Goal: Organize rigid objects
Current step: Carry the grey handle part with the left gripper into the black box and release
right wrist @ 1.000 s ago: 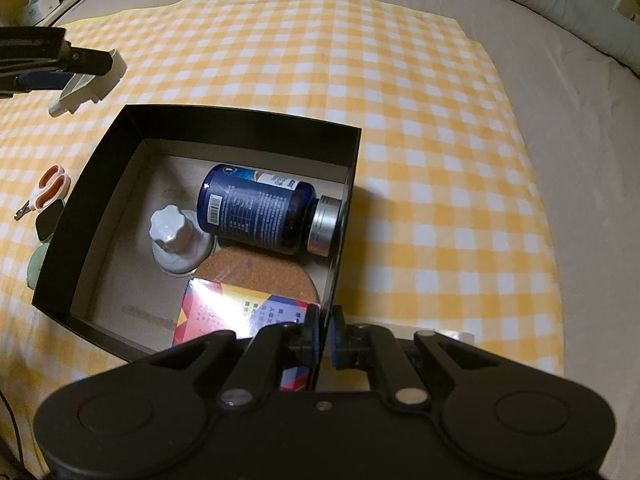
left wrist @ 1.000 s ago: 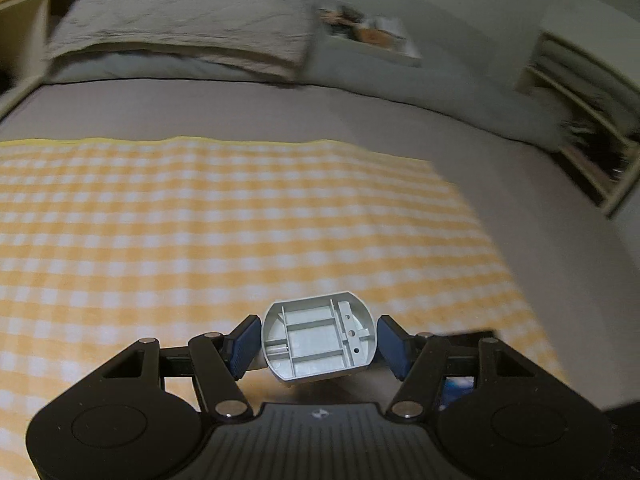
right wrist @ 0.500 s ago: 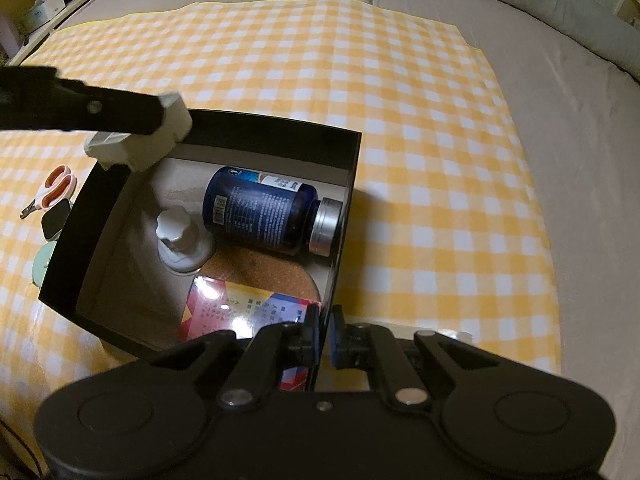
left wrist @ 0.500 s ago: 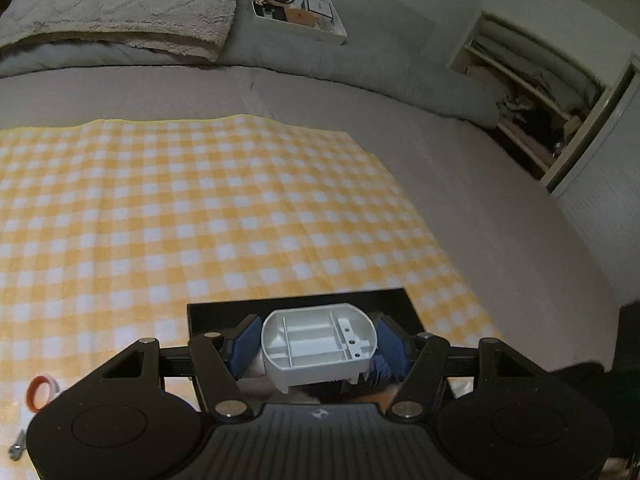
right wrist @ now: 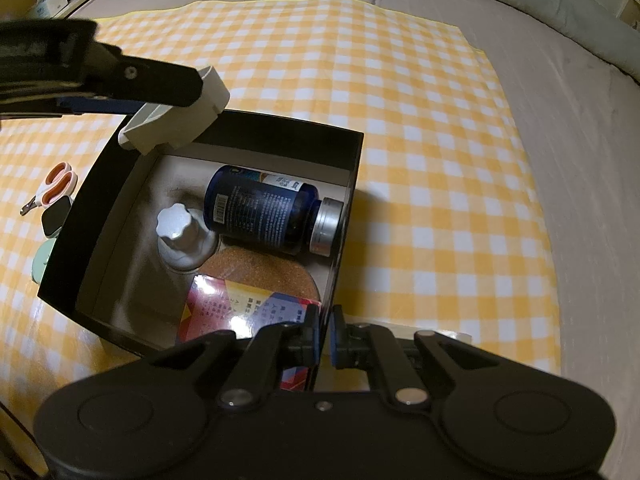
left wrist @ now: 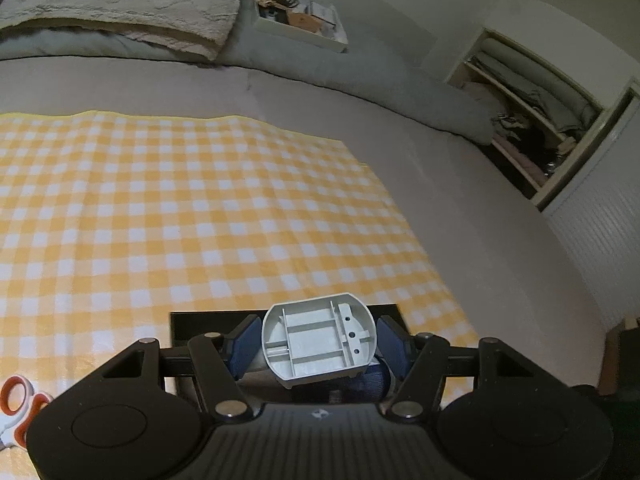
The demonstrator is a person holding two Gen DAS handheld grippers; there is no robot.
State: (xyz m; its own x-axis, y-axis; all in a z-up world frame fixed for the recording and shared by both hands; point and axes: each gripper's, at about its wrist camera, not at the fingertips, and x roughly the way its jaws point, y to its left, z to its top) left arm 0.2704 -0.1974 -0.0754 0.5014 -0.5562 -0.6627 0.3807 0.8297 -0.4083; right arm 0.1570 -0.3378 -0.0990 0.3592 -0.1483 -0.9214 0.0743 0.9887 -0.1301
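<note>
Since a second ago, left gripper [left wrist: 318, 346] carried white plastic part [left wrist: 319, 346] over black box [right wrist: 280, 134] far-left corner, still clamped. Right gripper [right wrist: 325, 338] pinches box near-right wall. Step: depositing; next lower, release beside blue bottle [right wrist: 264, 210].
</note>
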